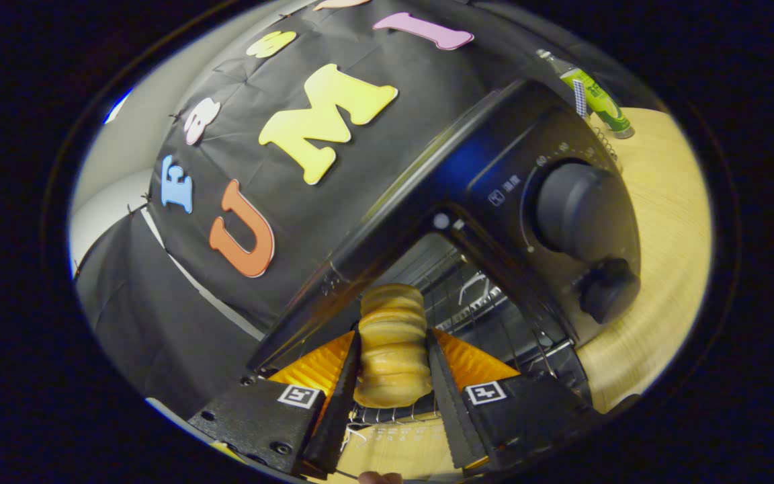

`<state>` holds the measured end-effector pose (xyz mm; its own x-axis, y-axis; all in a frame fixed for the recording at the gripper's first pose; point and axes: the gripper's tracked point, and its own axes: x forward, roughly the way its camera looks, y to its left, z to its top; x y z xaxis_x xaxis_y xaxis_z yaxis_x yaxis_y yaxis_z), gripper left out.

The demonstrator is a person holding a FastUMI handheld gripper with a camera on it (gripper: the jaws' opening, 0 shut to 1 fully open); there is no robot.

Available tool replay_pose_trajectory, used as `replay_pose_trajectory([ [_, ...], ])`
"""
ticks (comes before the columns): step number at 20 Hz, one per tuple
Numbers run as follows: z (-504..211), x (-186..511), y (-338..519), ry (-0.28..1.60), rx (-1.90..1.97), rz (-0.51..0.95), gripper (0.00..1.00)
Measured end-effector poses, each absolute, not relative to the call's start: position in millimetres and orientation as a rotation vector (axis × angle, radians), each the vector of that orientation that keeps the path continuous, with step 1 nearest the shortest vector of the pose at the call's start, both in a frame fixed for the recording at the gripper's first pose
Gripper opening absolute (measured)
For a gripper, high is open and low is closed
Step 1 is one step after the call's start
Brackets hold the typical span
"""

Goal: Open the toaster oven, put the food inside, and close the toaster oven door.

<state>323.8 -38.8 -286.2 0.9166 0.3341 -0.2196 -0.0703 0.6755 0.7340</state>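
Observation:
A ridged golden bread roll (pixel 392 349) sits between my two fingers, and both press on its sides, so my gripper (pixel 394 366) is shut on it. Just ahead stands the black toaster oven (pixel 494 168), seen tilted, with its door down and its mouth open. The roll's far end reaches into that opening, above the wire rack (pixel 474 302). On the oven's control panel, to the right of the opening, are a large round knob (pixel 578 208) and a smaller knob (pixel 607 289).
The oven stands on a light wooden table (pixel 662 255). A green bottle (pixel 595 97) stands on the table behind the oven's right side. The black cloth booth wall (pixel 158 316) hangs behind and to the left.

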Motion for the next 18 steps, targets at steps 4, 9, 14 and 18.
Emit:
replay_pose_trajectory([
  [4,-293.3,330.9,-24.9,0.365,0.784,0.255,0.68],
  [9,-291.7,321.3,-36.7,0.36,0.709,0.191,0.94],
  [14,-262.2,284.6,-39.2,0.308,0.623,0.16,1.0],
  [18,-225.6,244.5,-27.2,0.278,0.525,0.203,1.0],
])
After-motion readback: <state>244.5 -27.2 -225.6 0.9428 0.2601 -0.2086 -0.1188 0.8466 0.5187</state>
